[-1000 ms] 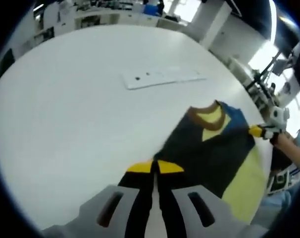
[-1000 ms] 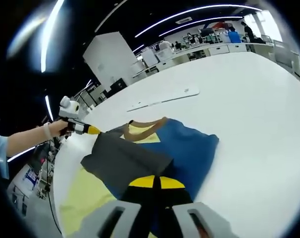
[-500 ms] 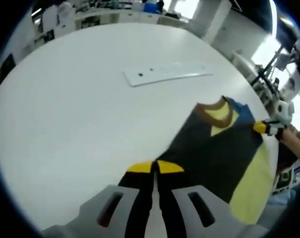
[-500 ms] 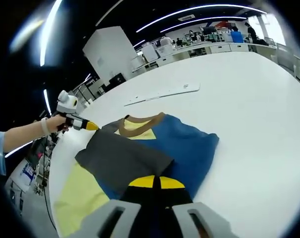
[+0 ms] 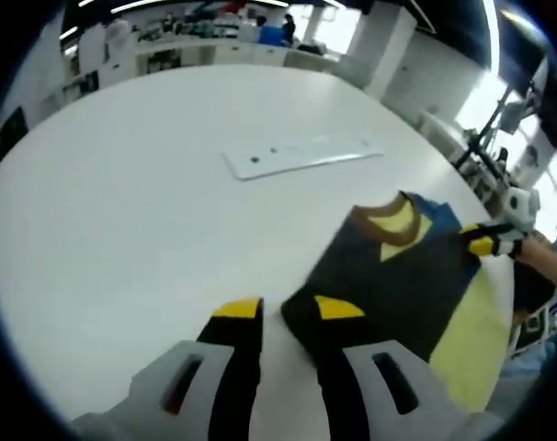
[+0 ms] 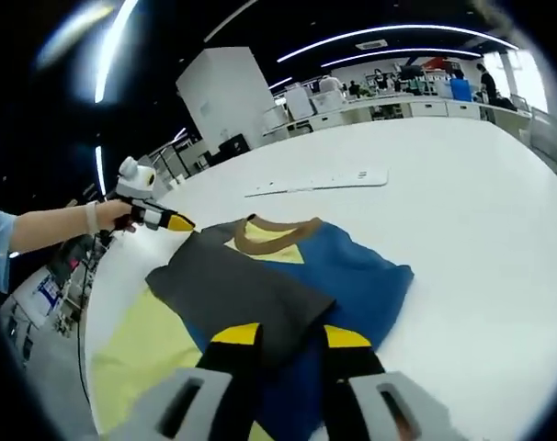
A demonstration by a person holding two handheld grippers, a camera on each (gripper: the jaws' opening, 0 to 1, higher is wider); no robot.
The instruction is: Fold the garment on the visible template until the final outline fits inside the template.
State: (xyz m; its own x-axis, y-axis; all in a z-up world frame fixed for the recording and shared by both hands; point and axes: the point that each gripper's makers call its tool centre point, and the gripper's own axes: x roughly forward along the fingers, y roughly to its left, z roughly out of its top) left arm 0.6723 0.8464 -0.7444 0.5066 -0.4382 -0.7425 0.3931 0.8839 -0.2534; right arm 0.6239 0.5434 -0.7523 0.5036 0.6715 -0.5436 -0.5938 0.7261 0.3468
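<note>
Garment (image 6: 288, 276) – soft blue cloth, grey flap folded over, on yellow template (image 6: 136, 354); both jaws parted, empty.

Blue-grey-yellow garment (image 6: 288, 285) lies partly folded, flat on the table.

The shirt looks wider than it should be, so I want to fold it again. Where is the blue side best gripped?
Probably at the outer edge of the shirt's blue side, coming in low from the bare table. That edge lies flat and free, with nothing beside it.
</note>
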